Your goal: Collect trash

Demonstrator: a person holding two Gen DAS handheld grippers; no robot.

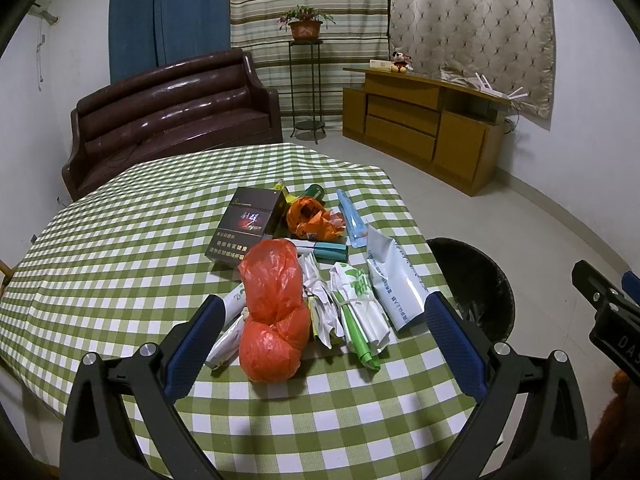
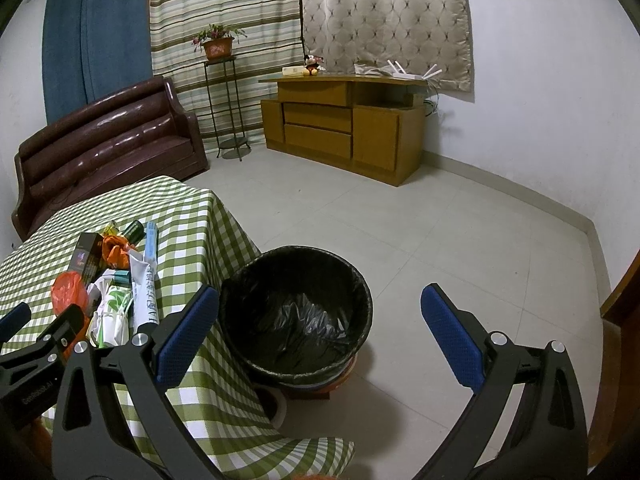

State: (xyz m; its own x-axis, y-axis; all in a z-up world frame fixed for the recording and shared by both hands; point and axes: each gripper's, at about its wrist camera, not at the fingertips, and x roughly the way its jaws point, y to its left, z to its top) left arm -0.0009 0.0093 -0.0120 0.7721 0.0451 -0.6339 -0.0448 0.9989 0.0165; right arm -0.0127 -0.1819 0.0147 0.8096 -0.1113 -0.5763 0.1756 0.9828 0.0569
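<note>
Looking along my left tongs (image 1: 326, 320), I see them spread wide above the checked tabletop (image 1: 120, 240), pinching nothing; the knotted red bag (image 1: 274, 316) lies between the pads, amid paper wrappers (image 1: 356, 312), a white pouch (image 1: 394, 280) and a dark cigarette carton (image 1: 248, 232). My right tongs (image 2: 320, 314) are spread too, empty, over the black-lined bin (image 2: 296, 312) on the floor just beside the tabletop's edge.

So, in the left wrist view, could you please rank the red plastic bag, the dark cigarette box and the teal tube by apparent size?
1. Red plastic bag, though it lies nearest the camera, which inflates it.
2. Dark cigarette box, close behind; true order against the bag is unsure.
3. Teal tube, clearly smallest and partly hidden.
</note>
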